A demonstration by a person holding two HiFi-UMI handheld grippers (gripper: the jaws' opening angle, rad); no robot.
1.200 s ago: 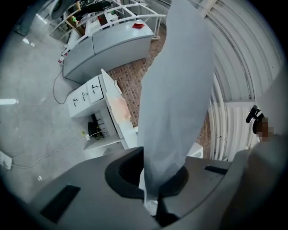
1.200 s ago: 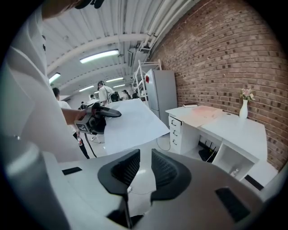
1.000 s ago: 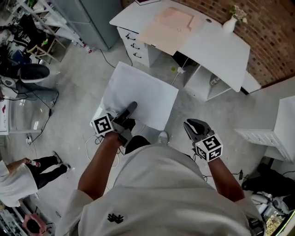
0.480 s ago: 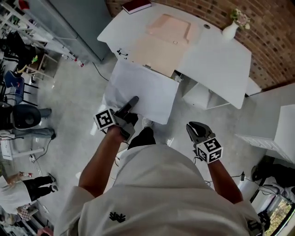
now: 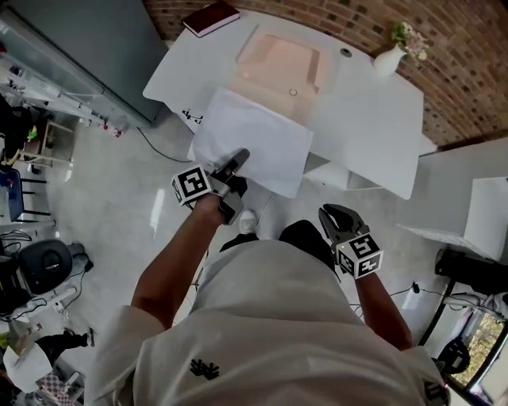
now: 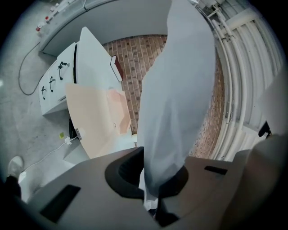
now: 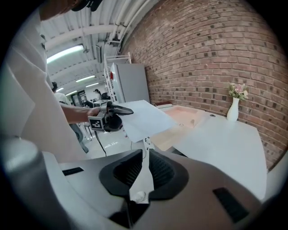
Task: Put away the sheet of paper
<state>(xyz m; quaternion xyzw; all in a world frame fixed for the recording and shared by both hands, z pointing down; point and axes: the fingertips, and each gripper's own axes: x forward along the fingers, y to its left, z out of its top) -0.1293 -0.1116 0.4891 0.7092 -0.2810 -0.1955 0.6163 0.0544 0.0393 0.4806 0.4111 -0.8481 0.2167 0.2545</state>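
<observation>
A white sheet of paper [image 5: 252,147] hangs out in front of me, its far edge over the front of the white desk [image 5: 373,119]. My left gripper [image 5: 238,161] is shut on the sheet's near edge. In the left gripper view the paper [image 6: 175,90] rises from between the closed jaws of that gripper [image 6: 150,182]. An open pink folder [image 5: 278,63] lies on the desk just beyond the sheet. My right gripper [image 5: 332,216] hangs lower right, apart from the paper, its jaws a narrow slit with nothing between them. The right gripper view shows the right gripper [image 7: 144,166], the left gripper [image 7: 118,110] and the paper [image 7: 146,117].
A dark red book [image 5: 209,17] lies at the desk's far left corner. A white vase [image 5: 389,55] with flowers stands at the far right. White drawers [image 5: 189,119] sit under the desk's left end. A grey cabinet [image 5: 79,40] stands left, and a brick wall [image 7: 216,49] runs behind.
I have come closer to the desk. The left gripper has carried the paper forward, so its far edge now overlaps the desk front and folder. The right gripper stays low at my side.
</observation>
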